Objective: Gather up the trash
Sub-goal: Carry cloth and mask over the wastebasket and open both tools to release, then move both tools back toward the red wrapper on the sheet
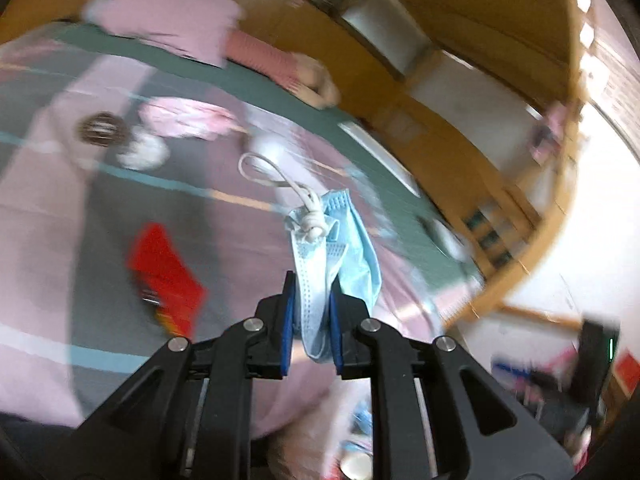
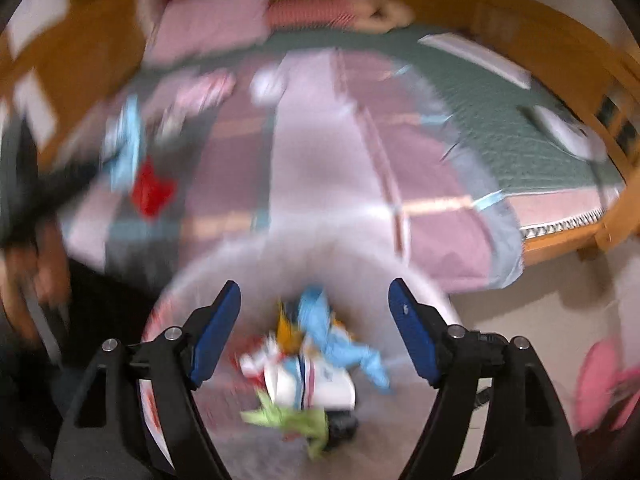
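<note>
Left hand-held gripper [image 1: 311, 320] clamps face mask [image 1: 340, 240].

The left gripper [image 1: 312, 320] clamps a crumpled blue face mask [image 1: 336, 248], its white ear loop [image 1: 276, 176] curling beyond the fingertips, above a pink-and-grey bedspread [image 1: 224, 248]. A red wrapper [image 1: 168, 272] lies left of the fingers.

From my feed it's a bedroom: wooden bed frame [image 2: 568, 80], green quilt [image 2: 500, 112] under a pink patchwork blanket [image 2: 320, 168], pink pillow [image 2: 212, 20] at 12 o'clock, pale floor [image 2: 560, 300] at 4, bright daylight at 3.
</note>
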